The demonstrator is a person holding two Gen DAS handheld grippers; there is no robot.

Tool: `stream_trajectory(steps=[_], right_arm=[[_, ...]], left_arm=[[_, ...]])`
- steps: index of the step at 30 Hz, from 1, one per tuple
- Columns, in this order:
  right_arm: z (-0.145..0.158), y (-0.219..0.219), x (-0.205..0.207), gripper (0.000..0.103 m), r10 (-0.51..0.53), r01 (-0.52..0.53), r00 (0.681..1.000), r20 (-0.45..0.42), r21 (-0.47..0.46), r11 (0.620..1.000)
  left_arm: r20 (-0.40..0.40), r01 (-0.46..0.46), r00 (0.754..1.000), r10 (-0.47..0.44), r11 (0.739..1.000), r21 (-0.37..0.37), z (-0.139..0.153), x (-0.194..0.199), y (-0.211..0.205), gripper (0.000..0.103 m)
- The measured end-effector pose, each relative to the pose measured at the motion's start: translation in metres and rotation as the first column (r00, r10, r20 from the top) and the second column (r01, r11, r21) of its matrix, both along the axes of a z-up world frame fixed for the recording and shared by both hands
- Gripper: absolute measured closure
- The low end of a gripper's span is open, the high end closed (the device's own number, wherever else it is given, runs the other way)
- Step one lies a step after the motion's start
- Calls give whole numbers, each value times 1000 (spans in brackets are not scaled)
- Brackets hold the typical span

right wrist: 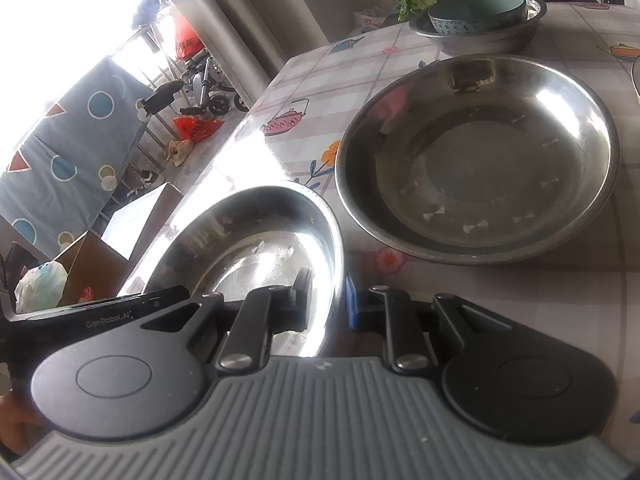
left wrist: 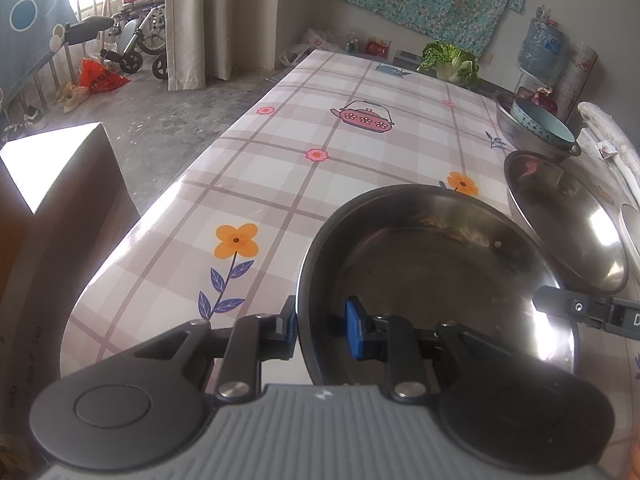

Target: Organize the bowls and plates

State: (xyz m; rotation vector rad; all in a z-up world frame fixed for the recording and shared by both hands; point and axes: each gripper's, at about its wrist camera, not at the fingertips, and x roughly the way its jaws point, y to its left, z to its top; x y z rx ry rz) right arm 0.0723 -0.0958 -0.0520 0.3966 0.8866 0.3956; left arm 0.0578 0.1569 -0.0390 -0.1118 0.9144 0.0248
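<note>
Both grippers pinch opposite rims of one steel plate [left wrist: 436, 280], tilted above the surface [left wrist: 280, 152] near its left edge: the left gripper [left wrist: 322, 330] straddles one rim, the right gripper [right wrist: 326, 300] the other. A larger steel plate [right wrist: 476, 156] lies flat just beyond, before a steel basin [right wrist: 480, 32] holding a teal bowl [right wrist: 478, 10].

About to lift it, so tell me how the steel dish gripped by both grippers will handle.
The steel dish is probably stiff and light, being thin metal. Its glossy rim may slip in the left gripper and right gripper, which pinch only the edge. Being wide and shallow, it could tilt if they rise unevenly.
</note>
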Motion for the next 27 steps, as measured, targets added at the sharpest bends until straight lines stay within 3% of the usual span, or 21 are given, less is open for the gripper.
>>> stream_trajectory(steps=[27], right_arm=[[-5, 0, -3, 86, -1, 1, 1000, -10, 7, 1000]], left_arm=[[-19, 10, 1000, -9, 999, 48, -2, 3, -4, 76]])
